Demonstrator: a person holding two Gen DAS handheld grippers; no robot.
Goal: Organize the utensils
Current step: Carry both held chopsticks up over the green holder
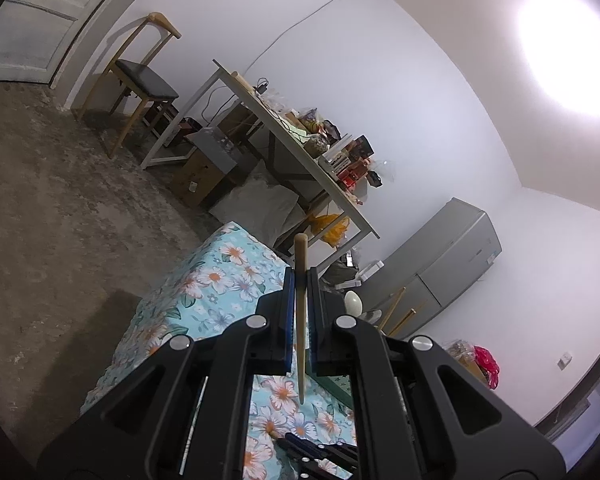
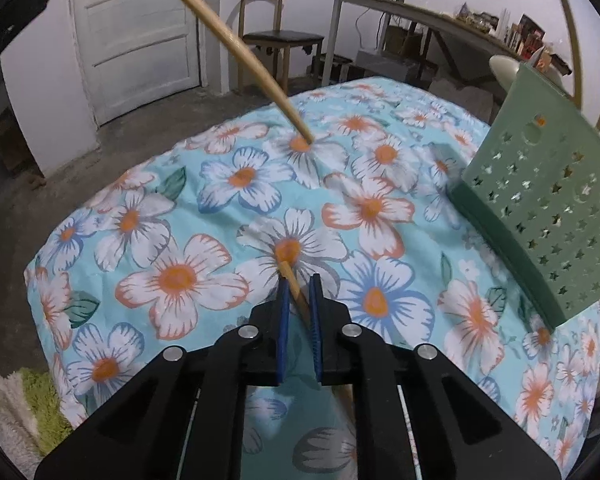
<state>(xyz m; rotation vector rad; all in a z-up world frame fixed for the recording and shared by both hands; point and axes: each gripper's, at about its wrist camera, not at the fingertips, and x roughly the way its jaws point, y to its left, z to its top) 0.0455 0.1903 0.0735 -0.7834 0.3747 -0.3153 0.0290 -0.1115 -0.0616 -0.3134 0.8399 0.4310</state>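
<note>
Two chopsticks, one per gripper: our left gripper (image 1: 300, 312) pinches a chopstick (image 1: 300, 280) aloft, our right gripper (image 2: 299, 308) pinches another (image 2: 294, 280) above the table (image 2: 220, 184). Either may slip before reaching the holder (image 2: 540, 208).

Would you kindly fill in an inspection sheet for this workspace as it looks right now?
Surface: floral cloth, creased.
Job's things: green perforated holder standing on the cloth at right, already holding utensils; one chopstick in each gripper.
Clutter: nothing seen on the cloth.
Grippers: left gripper shut on its chopstick; right gripper shut on another chopstick.
Cables: cord hanging off the desk.
Surroundings: chair, door, cluttered desk, fridge.
</note>
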